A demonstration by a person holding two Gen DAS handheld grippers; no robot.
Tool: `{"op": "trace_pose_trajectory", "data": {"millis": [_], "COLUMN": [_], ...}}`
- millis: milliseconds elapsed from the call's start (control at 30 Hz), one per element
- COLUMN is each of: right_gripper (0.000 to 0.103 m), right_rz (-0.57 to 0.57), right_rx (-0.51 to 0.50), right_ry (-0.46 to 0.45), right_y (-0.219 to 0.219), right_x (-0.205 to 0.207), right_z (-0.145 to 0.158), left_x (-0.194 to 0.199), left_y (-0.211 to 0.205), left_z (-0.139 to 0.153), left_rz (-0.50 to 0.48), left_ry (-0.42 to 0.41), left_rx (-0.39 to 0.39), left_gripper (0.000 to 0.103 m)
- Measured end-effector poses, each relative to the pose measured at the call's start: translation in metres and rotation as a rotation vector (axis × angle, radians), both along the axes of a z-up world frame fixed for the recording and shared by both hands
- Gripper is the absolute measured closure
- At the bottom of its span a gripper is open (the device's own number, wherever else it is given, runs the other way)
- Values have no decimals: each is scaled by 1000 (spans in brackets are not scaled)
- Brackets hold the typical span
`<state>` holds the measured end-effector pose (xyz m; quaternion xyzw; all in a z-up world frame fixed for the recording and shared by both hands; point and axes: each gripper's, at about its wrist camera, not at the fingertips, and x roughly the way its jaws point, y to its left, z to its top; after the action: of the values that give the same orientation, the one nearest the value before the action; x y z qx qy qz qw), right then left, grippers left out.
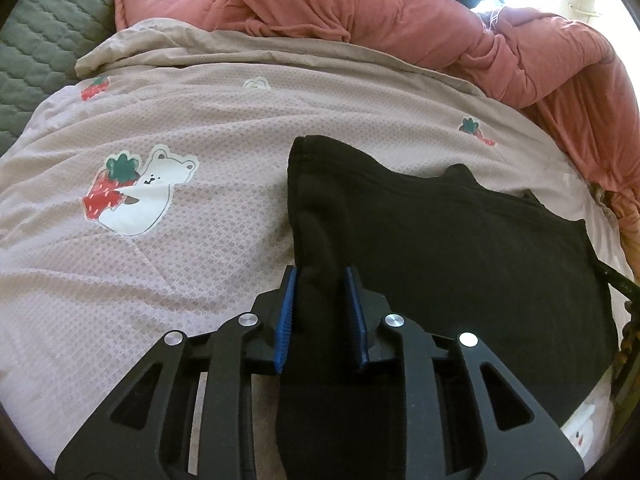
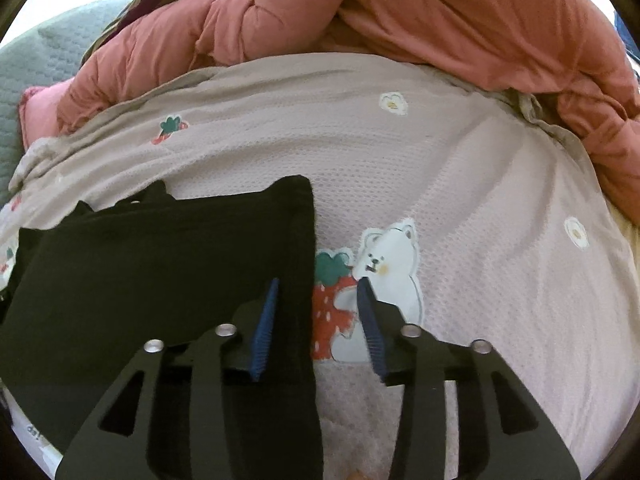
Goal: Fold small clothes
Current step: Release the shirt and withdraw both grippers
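A black garment (image 1: pixel 440 232) lies flat on a pale pink bedspread (image 1: pixel 200 128) printed with bears and strawberries. My left gripper (image 1: pixel 320 276) is shut on the garment's left edge, with black cloth bunched between the blue pads (image 1: pixel 286 312). In the right wrist view the same black garment (image 2: pixel 160 248) lies at the left. My right gripper (image 2: pixel 318 286) is open, its jaws straddling the garment's right edge. The left blue pad (image 2: pixel 264 324) is over the cloth and the right one is over the bear print.
A rumpled salmon-pink quilt (image 1: pixel 400 20) is piled along the far side of the bed and also shows in the right wrist view (image 2: pixel 400 12). A grey-green quilted mattress (image 1: pixel 48 28) shows at the far left. The bedspread (image 2: pixel 480 200) stretches to the right of the garment.
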<state>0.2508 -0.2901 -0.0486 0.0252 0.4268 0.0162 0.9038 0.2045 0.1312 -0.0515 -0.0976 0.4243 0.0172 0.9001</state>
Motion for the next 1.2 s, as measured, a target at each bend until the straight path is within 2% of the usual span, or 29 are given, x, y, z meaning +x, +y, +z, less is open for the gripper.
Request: {"op": "trace_pose_trajectory", "data": {"millis": [33,67,100,167,233,500,933,1200], "right_gripper": [54,44,41,39,30,12,7,5], "right_rz": [-6,-10,-11,1,7,68,223,286], "right_rx": [4,10,20,34,36,55,62,62], "right_ry": [0,2,1,-14,-29,-72,-114,-118], "right_y": [1,1,1,4,7,29,87,109], "right_x": [-1,-3,-6,-14,-21,-48,-82,-95], "right_z": [1,2,4,9,14,34,59,62], "left_x": [-1,-2,-4,-6,-8,-22,-54,-74], "left_y": [0,0,0,1,3,7,22,32], "left_z": [0,0,1,2,4,10,28,42], "left_rz": [0,0,1,5,8,20,60,87], "left_ry": [4,5,5,9,10,10,-30,-81], "left_rx": [-2,-3,-4,-4,-10,-2,10,14], "left_gripper": [85,85,83,79,76,65,49,30]}}
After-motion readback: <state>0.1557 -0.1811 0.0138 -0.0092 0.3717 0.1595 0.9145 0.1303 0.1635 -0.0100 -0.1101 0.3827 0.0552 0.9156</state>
